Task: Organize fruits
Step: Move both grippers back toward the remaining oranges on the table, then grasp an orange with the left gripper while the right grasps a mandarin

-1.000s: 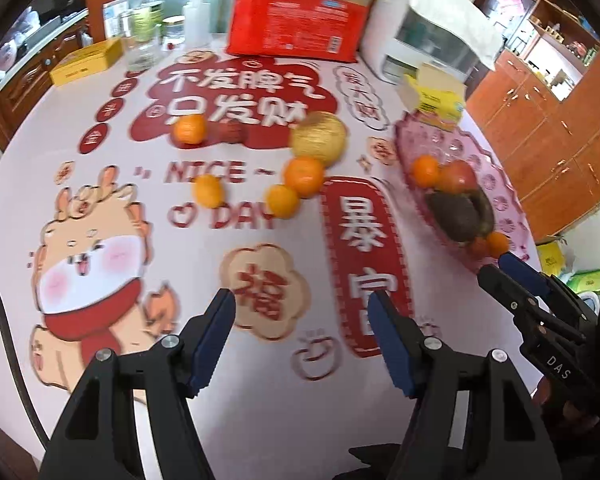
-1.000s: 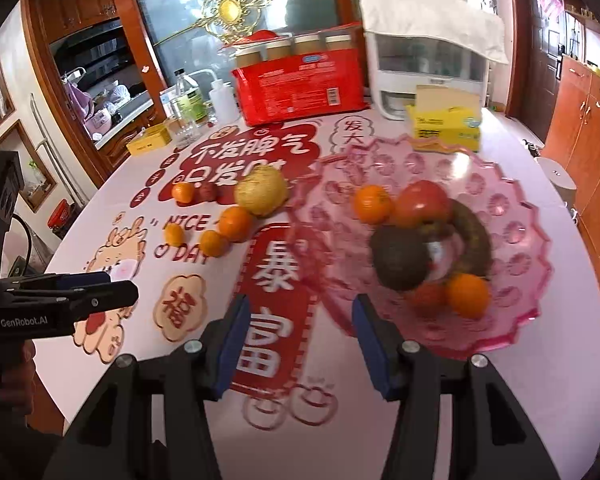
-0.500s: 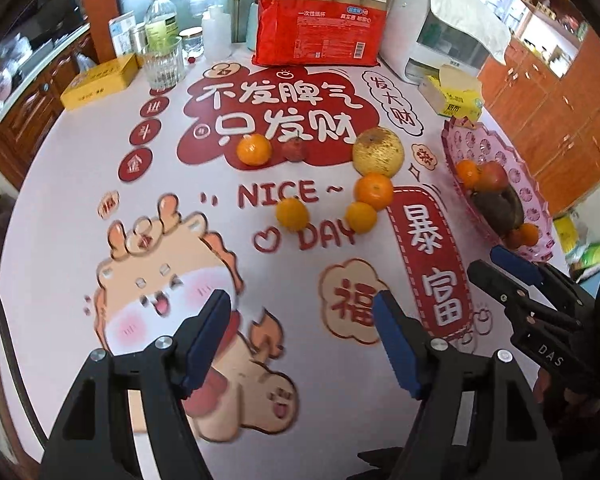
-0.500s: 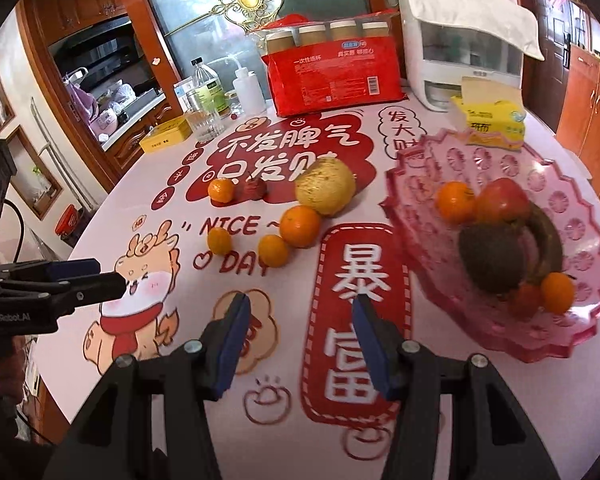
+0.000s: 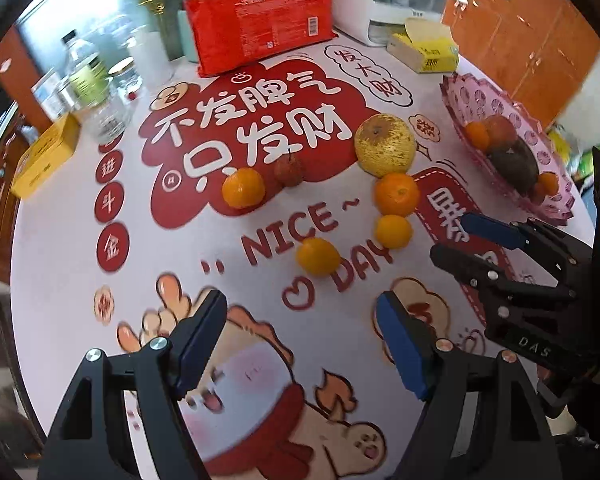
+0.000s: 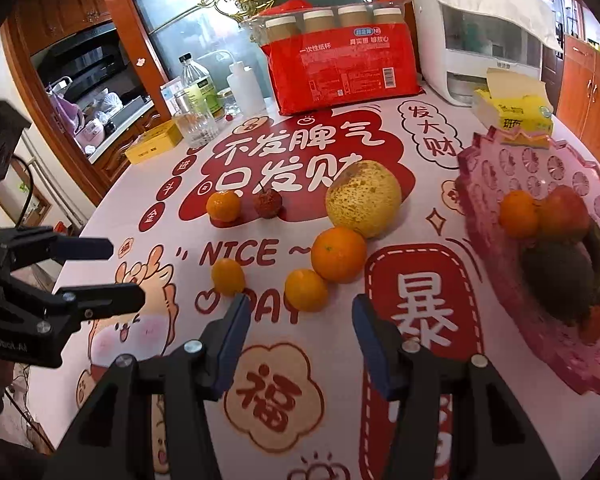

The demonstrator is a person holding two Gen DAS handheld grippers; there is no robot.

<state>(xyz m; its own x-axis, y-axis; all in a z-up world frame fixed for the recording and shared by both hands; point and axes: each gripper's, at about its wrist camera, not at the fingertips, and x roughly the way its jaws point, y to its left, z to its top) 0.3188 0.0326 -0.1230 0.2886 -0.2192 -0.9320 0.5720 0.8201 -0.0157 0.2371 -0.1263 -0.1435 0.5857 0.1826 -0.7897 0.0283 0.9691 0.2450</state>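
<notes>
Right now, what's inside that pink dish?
The pink dish holds an orange, a reddish fruit, a dark fruit and small orange ones at the edge; anything beneath is hidden.

worktop [image 6: 112, 216] w/ white cloth, red printed characters + cartoon dragon, runs ahead of the tool. at its far edge: red pack of paper cups [image 6: 340, 64], white appliance [image 6: 476, 40] w/ cloth draped on top, yellow tissue box [image 6: 516, 114] to the right. far left: clear bottles [image 6: 198, 88], glass tumbler [image 6: 196, 124], flat yellow box [image 6: 154, 143]. behind: glass door [image 6: 188, 8] w/ gold ornament, framed in red-brown wood. left bg: dark wood cabinets [image 6: 64, 4], counter w/ clutter. right: orange-brown wood cupboards [image 6: 588, 92]. light bright, daylight-ish thru the glass.
</notes>
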